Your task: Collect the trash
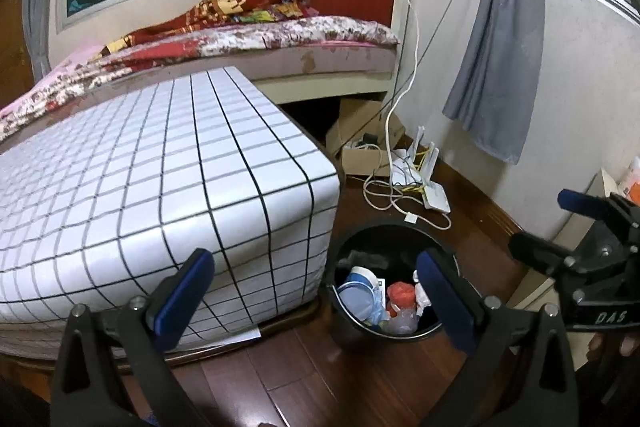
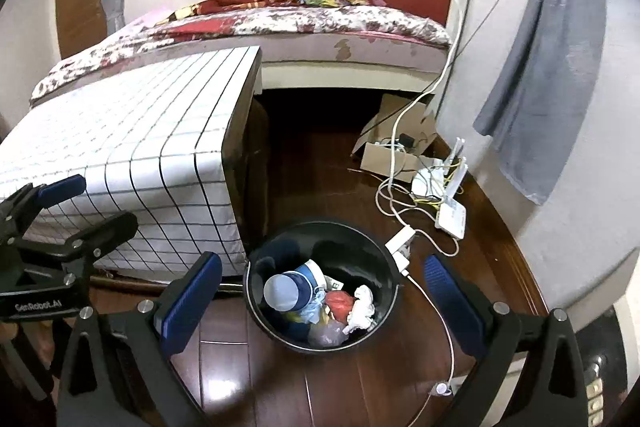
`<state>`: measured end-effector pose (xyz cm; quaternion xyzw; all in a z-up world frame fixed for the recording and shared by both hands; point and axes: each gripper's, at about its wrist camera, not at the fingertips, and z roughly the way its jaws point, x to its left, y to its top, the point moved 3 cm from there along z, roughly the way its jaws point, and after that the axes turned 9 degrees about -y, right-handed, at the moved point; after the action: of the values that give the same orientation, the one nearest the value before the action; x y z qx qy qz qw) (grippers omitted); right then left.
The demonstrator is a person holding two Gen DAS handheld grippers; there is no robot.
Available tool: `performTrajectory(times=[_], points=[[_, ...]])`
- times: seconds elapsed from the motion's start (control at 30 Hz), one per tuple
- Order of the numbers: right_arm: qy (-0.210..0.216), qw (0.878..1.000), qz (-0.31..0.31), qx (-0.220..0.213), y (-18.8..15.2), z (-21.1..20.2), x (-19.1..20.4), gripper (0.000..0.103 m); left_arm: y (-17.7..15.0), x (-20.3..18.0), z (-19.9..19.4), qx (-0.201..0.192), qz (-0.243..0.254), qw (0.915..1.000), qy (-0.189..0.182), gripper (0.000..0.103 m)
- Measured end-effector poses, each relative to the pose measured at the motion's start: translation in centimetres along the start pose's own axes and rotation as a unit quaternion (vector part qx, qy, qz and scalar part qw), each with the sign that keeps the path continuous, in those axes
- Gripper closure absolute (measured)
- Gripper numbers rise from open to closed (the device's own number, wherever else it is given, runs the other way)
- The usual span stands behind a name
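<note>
A black round trash bin [image 1: 404,233] [image 2: 360,239] stands on the wooden floor beside the checked table. Inside lie a blue and white cup [image 2: 294,285] [image 1: 360,287], a red wad [image 2: 340,303] [image 1: 400,293], white crumpled tissue [image 2: 362,309] and a clear plastic piece [image 2: 328,333]. My left gripper [image 1: 316,291] hangs open above the bin's left side with nothing between its fingers. My right gripper [image 2: 324,295] is open too, straddling the bin from above, empty. Each gripper shows at the edge of the other's view, the right gripper [image 1: 552,227] and the left gripper [image 2: 96,203].
A low table with a white grid cloth [image 1: 160,171] [image 2: 132,147] borders the bin on the left. A bed [image 1: 260,39] lies behind. Cables, a white router [image 2: 452,215] and a cardboard box [image 2: 394,155] sit on the floor by the right wall. A grey curtain [image 1: 496,39] hangs there.
</note>
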<state>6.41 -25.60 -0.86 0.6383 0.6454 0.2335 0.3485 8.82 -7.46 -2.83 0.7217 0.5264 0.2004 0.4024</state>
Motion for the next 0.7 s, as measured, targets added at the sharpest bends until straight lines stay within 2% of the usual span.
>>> performTrajectory(times=[0.37, 0.7], points=[[-0.007, 1.000, 0.017, -0.020, 1.7, -5.5, -0.2, 0.001, 1.7, -1.2, -4.7, -0.027, 0.006, 0.9996, -0.001, 0.001], [-0.030, 0.999, 0.030, -0.032, 1.6, -9.4, -0.3, 0.001, 2.7, -1.9, -8.5, -0.067, 0.009, 0.9977, -0.007, 0.001]])
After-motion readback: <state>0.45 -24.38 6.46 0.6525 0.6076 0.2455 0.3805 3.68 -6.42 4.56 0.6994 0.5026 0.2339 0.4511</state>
